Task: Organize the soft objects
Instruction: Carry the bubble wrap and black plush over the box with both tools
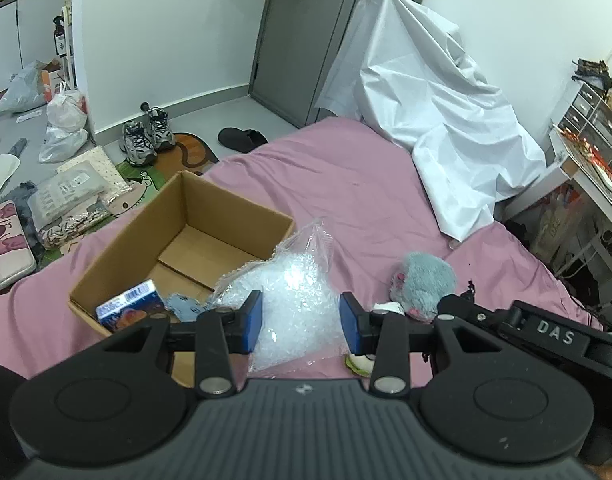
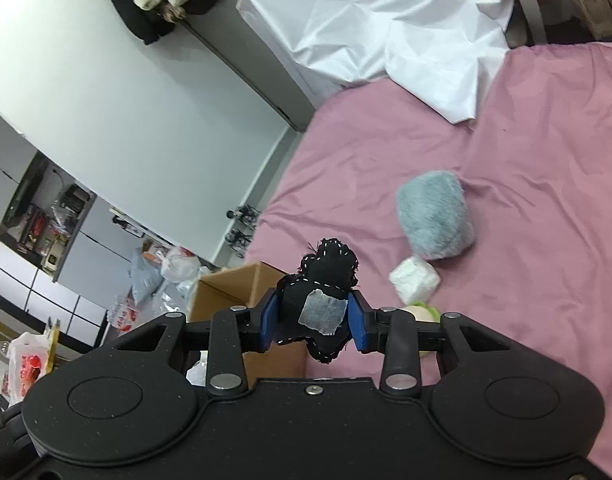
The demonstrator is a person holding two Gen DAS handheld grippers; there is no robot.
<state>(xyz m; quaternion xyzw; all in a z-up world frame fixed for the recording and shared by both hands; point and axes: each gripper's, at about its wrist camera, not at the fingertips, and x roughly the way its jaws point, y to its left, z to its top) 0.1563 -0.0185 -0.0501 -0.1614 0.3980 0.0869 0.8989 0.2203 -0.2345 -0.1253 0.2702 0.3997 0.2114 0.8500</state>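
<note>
Above the pink bed (image 2: 506, 160), the right gripper (image 2: 312, 322) pinches a black stitched plush (image 2: 326, 280), seemingly bound for the cardboard box (image 1: 210, 216), while the left gripper (image 1: 301, 320) hovers, jaws spread and empty, over a clear bag (image 1: 294, 292).

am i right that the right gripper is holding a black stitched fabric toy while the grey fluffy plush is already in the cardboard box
Not quite. The right gripper does hold the black stitched fabric toy, but the grey fluffy plush is not in the cardboard box; it lies on the pink bed sheet. Both wrist views show this, the left wrist view most clearly.
</note>
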